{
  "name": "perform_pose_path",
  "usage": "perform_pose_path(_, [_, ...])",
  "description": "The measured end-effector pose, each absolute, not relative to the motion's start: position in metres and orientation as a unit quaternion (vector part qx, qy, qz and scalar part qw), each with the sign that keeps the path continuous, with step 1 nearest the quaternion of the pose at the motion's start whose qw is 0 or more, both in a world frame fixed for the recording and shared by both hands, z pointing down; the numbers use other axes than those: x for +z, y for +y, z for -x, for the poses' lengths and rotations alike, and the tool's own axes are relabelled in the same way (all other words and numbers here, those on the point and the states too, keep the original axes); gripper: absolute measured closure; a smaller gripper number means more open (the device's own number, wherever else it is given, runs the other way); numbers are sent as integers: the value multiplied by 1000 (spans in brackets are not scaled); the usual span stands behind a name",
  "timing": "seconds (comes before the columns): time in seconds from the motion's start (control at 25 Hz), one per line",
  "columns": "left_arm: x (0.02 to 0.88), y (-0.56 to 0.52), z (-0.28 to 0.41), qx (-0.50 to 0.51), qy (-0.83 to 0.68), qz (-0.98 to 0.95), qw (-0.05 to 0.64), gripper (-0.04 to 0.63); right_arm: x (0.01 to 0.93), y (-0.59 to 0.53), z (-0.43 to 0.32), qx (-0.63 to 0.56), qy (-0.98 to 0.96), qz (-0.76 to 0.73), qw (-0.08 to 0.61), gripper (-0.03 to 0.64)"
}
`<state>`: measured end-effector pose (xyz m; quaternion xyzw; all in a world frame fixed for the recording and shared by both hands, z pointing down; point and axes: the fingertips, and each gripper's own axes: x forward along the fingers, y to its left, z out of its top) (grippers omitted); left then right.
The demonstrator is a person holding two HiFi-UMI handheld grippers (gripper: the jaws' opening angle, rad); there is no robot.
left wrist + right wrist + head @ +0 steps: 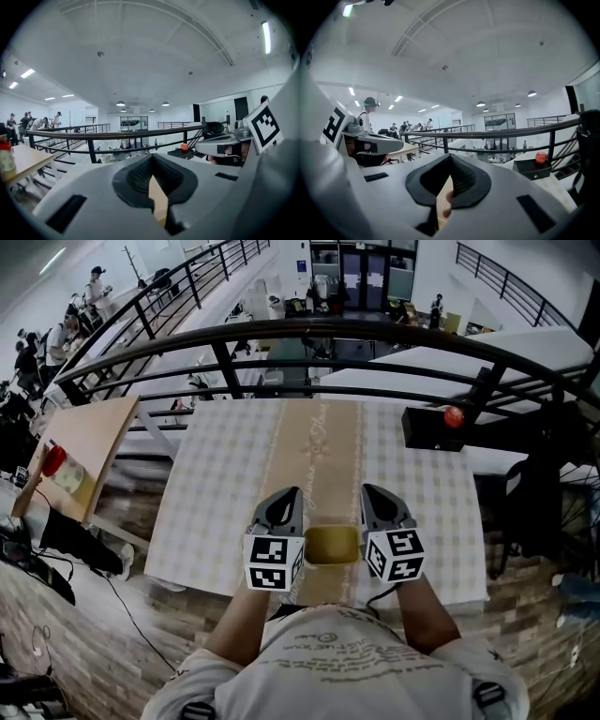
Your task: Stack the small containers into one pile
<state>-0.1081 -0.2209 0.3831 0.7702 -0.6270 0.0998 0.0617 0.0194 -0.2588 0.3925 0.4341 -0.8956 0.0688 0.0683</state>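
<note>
Grey-white plastic, left: my left gripper (284, 505) hangs over the near part of the checked table (220, 484), pointing far and almost level, so its own view takes in railing and ceiling, not the tabletop. Its black pads (136, 176) meet at the tip with nothing held between them; only a sliver of tan shows through the wedge below.

Centre: the one small container (332, 545) I can see, olive-yellow with rounded corners, lies on the tan runner (314, 442) by the near table edge. It is a little wider left to right than near to far. Whether it is a single dish or several already nested I cannot tell. It lies behind both sets of fingertips, level with the marker cubes and between them, about equally close to each hand.

Right: my right gripper (380, 502) mirrors the left, aimed far, jaws drawn together and gripping nothing. A small pinkish patch shows low in its gap; what it is I cannot tell.

Far right: a black box (427, 430) with a red round thing (454, 416) on it stands well apart.

By my judgement, either hand would have to tip down and draw back toward me to reach the container.
</note>
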Motion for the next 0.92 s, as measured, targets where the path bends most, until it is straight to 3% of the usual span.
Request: perform_pose_path(0.92, [403, -237, 113, 83, -603, -787, 102, 589, 418, -267, -8, 66, -890, -439, 101, 615])
